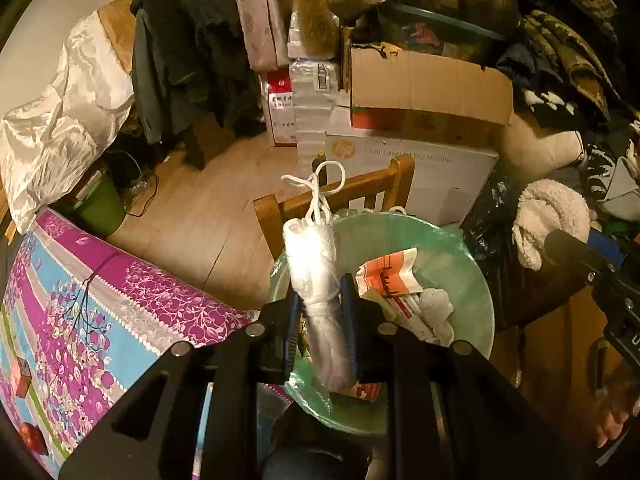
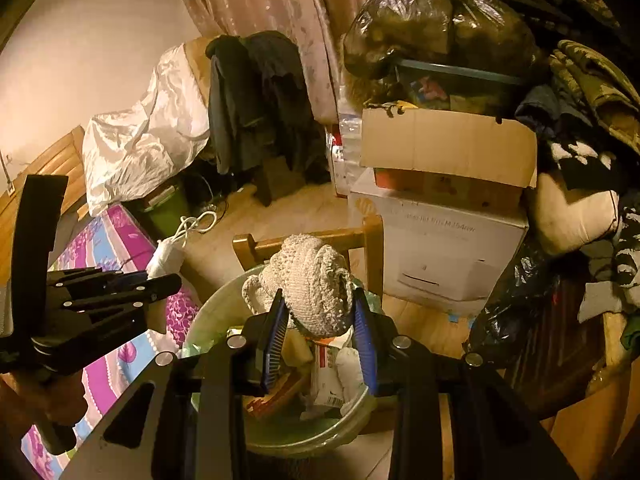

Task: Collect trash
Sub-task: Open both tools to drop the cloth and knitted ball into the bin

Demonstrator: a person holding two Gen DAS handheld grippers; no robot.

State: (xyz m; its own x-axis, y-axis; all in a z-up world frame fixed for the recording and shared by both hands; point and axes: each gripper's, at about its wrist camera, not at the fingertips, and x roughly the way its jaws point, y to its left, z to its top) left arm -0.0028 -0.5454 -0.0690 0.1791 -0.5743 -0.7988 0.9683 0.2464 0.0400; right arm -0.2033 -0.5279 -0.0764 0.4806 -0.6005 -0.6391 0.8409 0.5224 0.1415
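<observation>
Above the green-lined trash bin (image 1: 460, 264), a white rolled bundle with a looped cord (image 1: 316, 276) is pinched between the narrow jaws of the left gripper (image 1: 322, 312). Beside it, the right gripper (image 2: 320, 320) clamps a cream knitted cloth (image 2: 312, 276) over the bin, where paper scraps (image 1: 390, 276) lie. A wooden chair (image 1: 352, 192) stands just behind.

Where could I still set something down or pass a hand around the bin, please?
Free: the wood floor between the floral cloth, dark clothes and chair. The bin keeps bare liner on its far side. Crowded: cartons behind, black bags right, and both loaded grippers, left, right, over the bin.
</observation>
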